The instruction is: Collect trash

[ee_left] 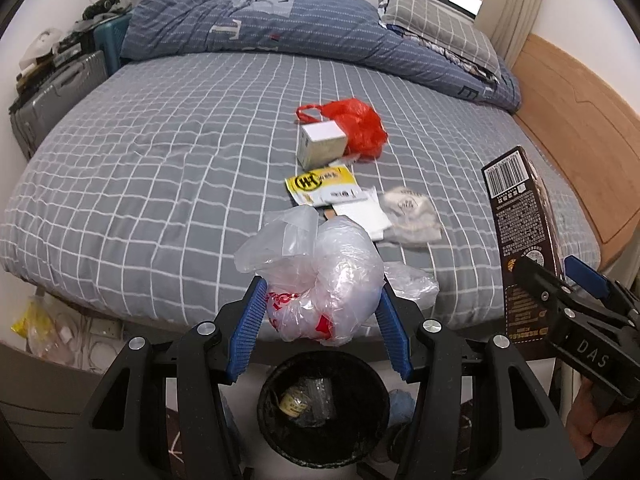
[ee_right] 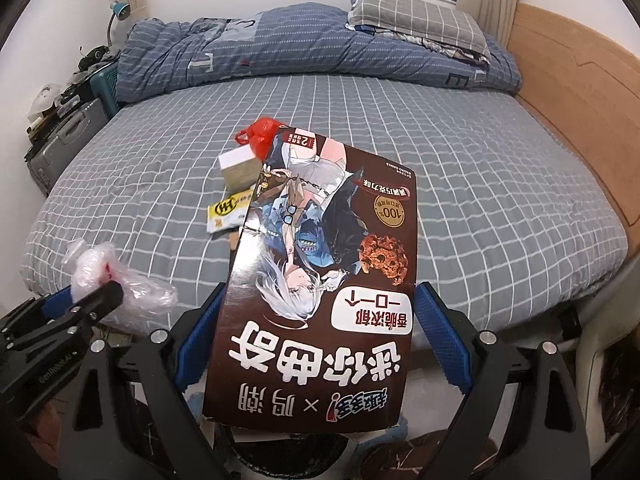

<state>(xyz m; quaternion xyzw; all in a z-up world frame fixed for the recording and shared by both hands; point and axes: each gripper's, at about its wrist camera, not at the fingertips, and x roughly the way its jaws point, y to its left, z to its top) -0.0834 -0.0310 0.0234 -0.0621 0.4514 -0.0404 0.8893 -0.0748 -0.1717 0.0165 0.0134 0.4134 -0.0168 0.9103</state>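
Nearest, a round black waste bin [ee_left: 324, 404] stands on the floor. Just above it the left gripper [ee_left: 320, 312] clamps a crumpled clear plastic bag [ee_left: 320, 276]. To its right, the right gripper [ee_right: 320, 344] squeezes a flat brown cardboard cookie box [ee_right: 324, 280]. Farther off, a red plastic bag [ee_left: 356, 124] lies on the grey checked bed [ee_left: 160, 168].

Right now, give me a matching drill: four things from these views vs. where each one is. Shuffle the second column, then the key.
Things
1. clear bag
2. cookie box
3. red bag
4. bin

Places
A. on the floor below the bed edge
B. lying on the bed behind a small white box
C. in the right tool
D. in the left tool

Pairs: 1-D, 2-C, 3-B, 4-A
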